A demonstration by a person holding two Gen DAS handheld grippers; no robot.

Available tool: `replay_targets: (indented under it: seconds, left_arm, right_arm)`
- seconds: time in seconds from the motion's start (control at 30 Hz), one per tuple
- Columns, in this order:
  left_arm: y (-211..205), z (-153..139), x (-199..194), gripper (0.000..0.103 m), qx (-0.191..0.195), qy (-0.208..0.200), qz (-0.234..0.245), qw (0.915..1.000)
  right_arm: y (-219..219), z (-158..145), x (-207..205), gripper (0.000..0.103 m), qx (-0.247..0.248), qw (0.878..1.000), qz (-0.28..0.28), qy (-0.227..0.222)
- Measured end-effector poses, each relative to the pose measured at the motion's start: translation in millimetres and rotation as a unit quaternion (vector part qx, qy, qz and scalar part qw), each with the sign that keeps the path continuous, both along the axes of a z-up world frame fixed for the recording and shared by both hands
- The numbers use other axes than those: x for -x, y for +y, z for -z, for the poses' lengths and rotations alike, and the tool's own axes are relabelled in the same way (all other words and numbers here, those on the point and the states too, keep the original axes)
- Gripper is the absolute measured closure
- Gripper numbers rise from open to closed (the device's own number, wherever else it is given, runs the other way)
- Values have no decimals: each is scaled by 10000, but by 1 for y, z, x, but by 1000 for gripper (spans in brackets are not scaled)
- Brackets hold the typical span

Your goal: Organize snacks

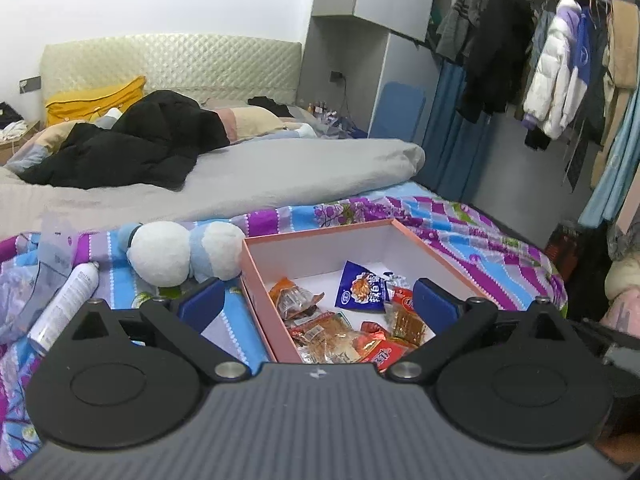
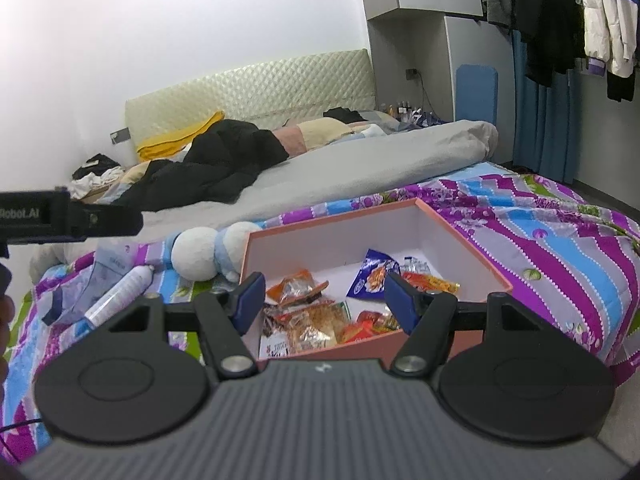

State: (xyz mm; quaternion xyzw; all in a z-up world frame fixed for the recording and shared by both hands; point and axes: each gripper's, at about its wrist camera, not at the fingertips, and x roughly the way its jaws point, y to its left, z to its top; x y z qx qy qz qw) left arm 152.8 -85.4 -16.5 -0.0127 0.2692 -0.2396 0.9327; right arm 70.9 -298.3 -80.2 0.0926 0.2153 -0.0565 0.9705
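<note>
box [image 1: 256,280] on bedspread [image 1: 480,248] | snack packets [image 1: 332,332] in box | plush toy [image 1: 180,256] touching box's left | spray can [image 1: 64,308] further left

Pink box [image 2: 460,236] open on top, snack packets [image 2: 316,320] crowding its near half, far half bare, plush toy [image 2: 200,254] touching its left wall, spray can [image 2: 120,294] further left

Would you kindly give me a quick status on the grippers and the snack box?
Left gripper open, empty. Right gripper open, empty. Snack packets loose in pink box on bedspread. Plush toy against box's left wall, spray can farther left.
</note>
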Motion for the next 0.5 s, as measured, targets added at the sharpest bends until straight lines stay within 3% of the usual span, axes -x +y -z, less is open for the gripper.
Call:
replay_targets:
  seconds: [0.5]
  left_arm:
    - [13, 17, 28, 1, -48, 200, -66, 9998]
  right_arm:
    - [3, 11, 21, 34, -118, 9998, 94, 160]
